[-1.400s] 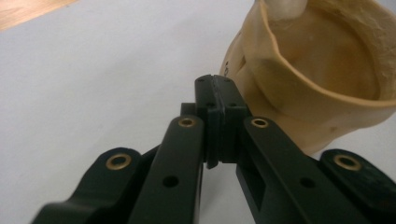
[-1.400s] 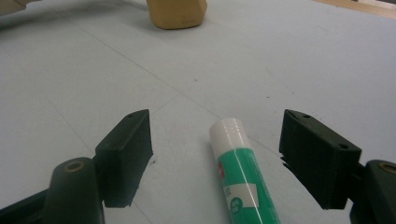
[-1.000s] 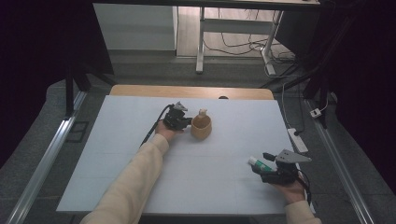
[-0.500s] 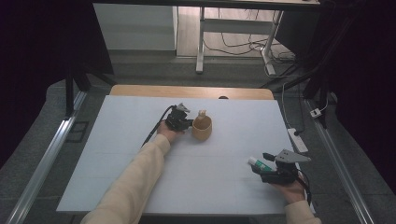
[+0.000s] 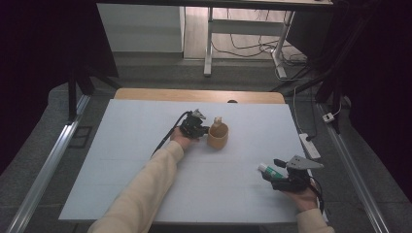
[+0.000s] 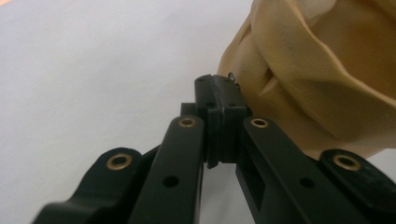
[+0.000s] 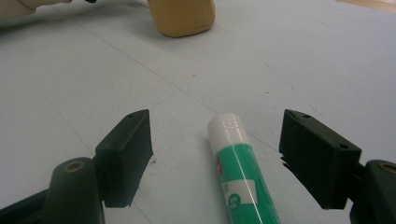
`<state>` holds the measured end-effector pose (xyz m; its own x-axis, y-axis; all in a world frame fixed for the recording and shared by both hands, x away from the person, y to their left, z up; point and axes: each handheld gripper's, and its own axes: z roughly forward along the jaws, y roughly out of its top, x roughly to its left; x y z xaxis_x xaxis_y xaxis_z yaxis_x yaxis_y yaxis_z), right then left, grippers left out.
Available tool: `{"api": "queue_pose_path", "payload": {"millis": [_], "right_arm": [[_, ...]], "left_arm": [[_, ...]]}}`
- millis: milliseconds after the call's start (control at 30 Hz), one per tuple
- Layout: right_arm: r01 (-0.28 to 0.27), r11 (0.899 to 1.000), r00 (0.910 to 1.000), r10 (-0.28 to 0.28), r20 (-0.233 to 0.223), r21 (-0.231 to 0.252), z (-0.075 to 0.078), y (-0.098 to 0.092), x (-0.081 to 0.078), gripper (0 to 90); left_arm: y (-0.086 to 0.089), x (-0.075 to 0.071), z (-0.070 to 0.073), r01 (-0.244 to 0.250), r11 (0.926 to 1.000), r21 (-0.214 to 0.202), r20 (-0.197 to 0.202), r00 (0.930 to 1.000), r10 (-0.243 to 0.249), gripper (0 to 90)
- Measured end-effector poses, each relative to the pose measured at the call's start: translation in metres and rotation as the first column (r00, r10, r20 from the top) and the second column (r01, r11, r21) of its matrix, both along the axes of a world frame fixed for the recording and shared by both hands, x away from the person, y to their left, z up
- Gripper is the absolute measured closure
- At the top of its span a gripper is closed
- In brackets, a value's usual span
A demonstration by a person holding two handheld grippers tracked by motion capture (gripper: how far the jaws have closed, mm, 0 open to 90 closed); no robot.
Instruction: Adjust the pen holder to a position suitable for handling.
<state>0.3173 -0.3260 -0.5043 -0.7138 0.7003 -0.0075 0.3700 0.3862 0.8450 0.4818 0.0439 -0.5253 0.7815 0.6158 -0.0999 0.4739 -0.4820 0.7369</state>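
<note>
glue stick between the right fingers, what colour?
Glue stick: green body with a white cap, clearest in the right gripper view.

Left gripper [image 5: 203,130] – black body, grey three-cornered plate on top, black cable trailing back along forearm. Jaws black, boxy links with brass-ringed pivot holes and small screw holes; ribbed pad blocks at tips. Right gripper [image 5: 277,169] – same black build, grey plate on top, square black pads. Sleeves [image 5: 145,191] cream, long, soft knit, reaching wrists.
</note>
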Motion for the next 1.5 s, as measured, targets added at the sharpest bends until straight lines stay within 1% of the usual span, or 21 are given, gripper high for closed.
{"api": "queue_pose_path", "payload": {"millis": [133,333,533,767,1067,1167,1267,1333,1367,1500], "right_arm": [[0.0,1.0,1.0,0.0,0.0,-0.001,0.0,0.0,0.0,25.4],[0.002,1.0,1.0,-0.002,0.0,0.001,0.0,0.0,0.0,25.4],[0.004,1.0,1.0,-0.004,0.0,0.0,0.0,-0.001,0.0,25.5],[0.004,1.0,1.0,-0.004,0.0,-0.001,0.0,-0.001,0.0,25.5],[0.005,1.0,1.0,-0.005,0.0,-0.001,0.0,-0.001,0.0,25.4],[0.005,1.0,1.0,-0.005,0.001,0.004,0.0,-0.002,0.0,25.4],[0.007,1.0,1.0,-0.007,0.0,0.004,0.0,-0.003,0.0,25.4],[0.006,1.0,1.0,-0.006,-0.001,0.005,-0.001,-0.002,0.0,25.4],[0.005,1.0,1.0,-0.005,-0.001,0.004,-0.001,-0.002,0.0,25.4],[0.006,1.0,1.0,-0.006,0.0,0.005,0.0,-0.002,0.0,25.5]], "left_arm": [[-0.01,0.0,0.001,0.013,0.9999,-0.004,0.003,0.9999,-0.013,88.7],[-0.022,0.001,0.001,0.033,0.9993,0.016,0.004,0.9994,-0.033,88.7],[-0.028,0.003,0.001,0.037,0.9992,0.014,0.002,0.9993,-0.037,88.7],[-0.037,0.003,0.001,0.055,0.9984,0.015,0.001,0.9985,-0.055,88.7],[-0.047,0.003,-0.002,0.061,0.9976,0.034,-0.011,0.9981,-0.06,88.7],[-0.047,0.003,-0.002,0.067,0.997,0.039,-0.01,0.9977,-0.066,88.7],[-0.049,0.001,0.0,0.072,0.9938,0.084,0.012,0.9972,-0.073,88.7],[-0.048,0.001,0.002,0.053,0.9956,0.078,0.017,0.9984,-0.054,88.7],[-0.046,0.001,0.003,0.048,0.9954,0.083,0.018,0.9986,-0.049,88.7],[-0.034,0.001,0.007,0.033,0.9973,0.066,0.017,0.9993,-0.035,88.7]]}}
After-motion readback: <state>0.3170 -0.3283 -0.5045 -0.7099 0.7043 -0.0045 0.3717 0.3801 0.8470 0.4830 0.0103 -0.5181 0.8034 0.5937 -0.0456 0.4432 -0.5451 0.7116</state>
